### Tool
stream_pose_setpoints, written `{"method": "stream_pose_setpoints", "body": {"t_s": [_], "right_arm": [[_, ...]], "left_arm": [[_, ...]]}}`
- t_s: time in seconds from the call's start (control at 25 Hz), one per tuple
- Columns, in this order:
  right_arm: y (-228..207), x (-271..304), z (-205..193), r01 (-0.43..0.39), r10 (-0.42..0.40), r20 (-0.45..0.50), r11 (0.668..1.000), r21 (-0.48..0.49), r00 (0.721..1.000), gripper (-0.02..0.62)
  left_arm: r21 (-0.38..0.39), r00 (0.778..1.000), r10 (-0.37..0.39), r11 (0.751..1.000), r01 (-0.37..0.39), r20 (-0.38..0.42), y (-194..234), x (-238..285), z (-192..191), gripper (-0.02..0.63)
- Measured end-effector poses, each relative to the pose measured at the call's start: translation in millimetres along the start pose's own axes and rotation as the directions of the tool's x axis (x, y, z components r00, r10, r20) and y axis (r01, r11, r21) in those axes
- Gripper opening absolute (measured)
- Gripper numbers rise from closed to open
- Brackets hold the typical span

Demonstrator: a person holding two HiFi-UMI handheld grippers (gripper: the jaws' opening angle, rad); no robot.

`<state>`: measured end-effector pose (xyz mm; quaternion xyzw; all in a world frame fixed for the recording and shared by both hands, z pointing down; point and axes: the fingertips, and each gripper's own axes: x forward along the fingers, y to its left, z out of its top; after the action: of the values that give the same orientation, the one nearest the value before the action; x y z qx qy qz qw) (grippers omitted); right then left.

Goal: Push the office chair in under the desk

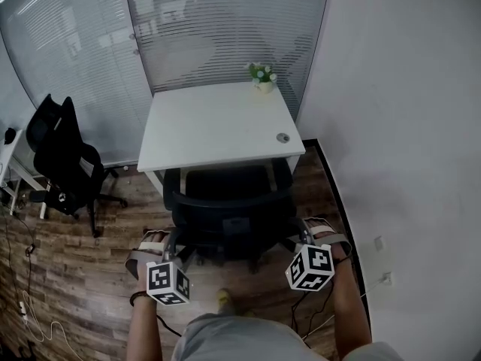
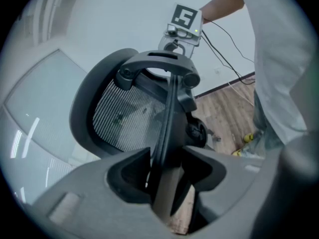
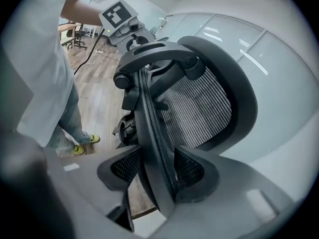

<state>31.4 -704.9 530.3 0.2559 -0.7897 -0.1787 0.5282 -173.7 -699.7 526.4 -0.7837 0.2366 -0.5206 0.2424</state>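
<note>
A black mesh office chair (image 1: 225, 216) stands at the front edge of the white desk (image 1: 210, 122), its seat under the desktop and its backrest toward me. My left gripper (image 1: 169, 241) is at the backrest's left side and my right gripper (image 1: 303, 235) at its right side. In the left gripper view the jaws (image 2: 167, 166) close around the backrest's frame edge (image 2: 167, 108). In the right gripper view the jaws (image 3: 157, 166) sit tight on both sides of the frame edge (image 3: 149, 113), and the mesh back (image 3: 199, 108) curves away beyond.
A small potted plant (image 1: 262, 76) sits at the desk's back right corner. A second black chair (image 1: 64, 156) stands at the left by the glass wall with blinds. A white wall runs close on the right. Cables (image 1: 30, 307) lie on the wood floor.
</note>
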Motion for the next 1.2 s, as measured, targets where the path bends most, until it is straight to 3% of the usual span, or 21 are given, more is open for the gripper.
{"method": "stream_pose_setpoints", "body": {"t_s": [0.6,0.8,1.0,1.2], "right_arm": [[7.0,-8.9,-2.9,0.057,-0.058,0.002,0.997,0.047,0.998,0.204],[4.2,-22.0,-1.7,0.120,-0.121,0.014,0.990,0.075,0.993,0.204],[-5.5,-51.1,3.3,0.217,-0.244,0.101,0.950,0.223,0.964,0.202],[-14.3,-70.0,10.0,0.245,-0.328,0.169,0.892,0.380,0.930,0.201]], "left_arm": [[-0.012,0.998,0.037,0.999,-0.036,0.049,-5.7,-3.5,5.3,0.215],[-0.054,0.997,0.036,0.998,-0.033,0.062,-2.7,-8.6,4.0,0.230],[-0.112,0.993,0.075,0.992,-0.064,0.093,-2.1,-20.7,8.6,0.244],[-0.245,0.975,0.151,0.963,-0.109,0.161,6.8,-38.2,15.5,0.235]]}}
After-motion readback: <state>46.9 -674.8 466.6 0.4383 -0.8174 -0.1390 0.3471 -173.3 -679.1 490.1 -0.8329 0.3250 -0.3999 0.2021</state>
